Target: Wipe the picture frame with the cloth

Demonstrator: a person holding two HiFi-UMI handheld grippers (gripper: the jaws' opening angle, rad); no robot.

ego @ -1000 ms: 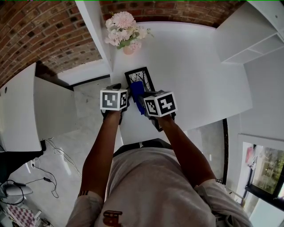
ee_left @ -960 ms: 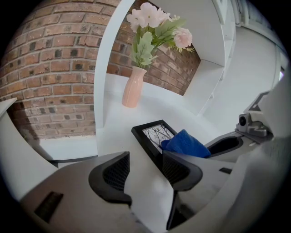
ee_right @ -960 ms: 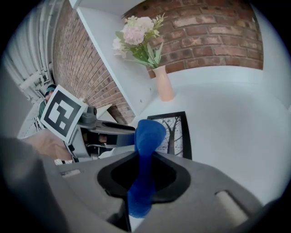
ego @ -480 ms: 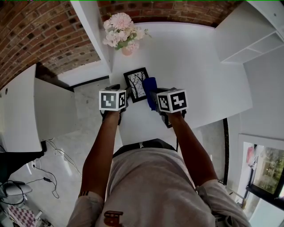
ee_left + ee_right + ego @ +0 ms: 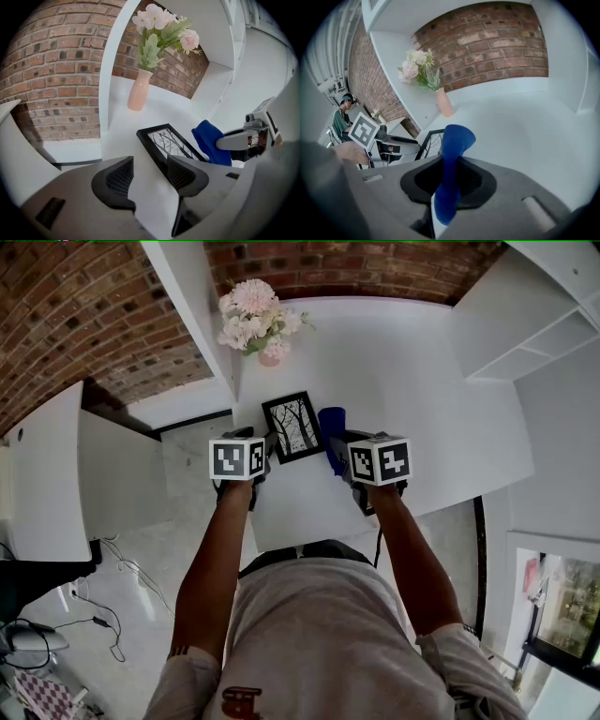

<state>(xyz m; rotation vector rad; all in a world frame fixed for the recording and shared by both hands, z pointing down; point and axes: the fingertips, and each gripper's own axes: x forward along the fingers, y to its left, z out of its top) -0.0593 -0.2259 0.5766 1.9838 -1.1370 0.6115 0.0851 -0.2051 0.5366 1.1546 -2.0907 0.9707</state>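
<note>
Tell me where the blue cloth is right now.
Head view, centre: the blue cloth is pinched in the right gripper, just right of the black picture frame.

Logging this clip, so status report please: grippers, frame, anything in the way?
Left gripper open, empty, at near corner of picture frame. Right gripper shut on blue cloth, beside frame, not on it. Frame flat on table. Vase behind, out of the way.

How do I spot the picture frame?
Find the white table by the brick wall, then the pink vase of flowers. In front of it lies a flat black rectangular picture frame, the only thing showing bare tree branches, beside the blue cloth.
</note>
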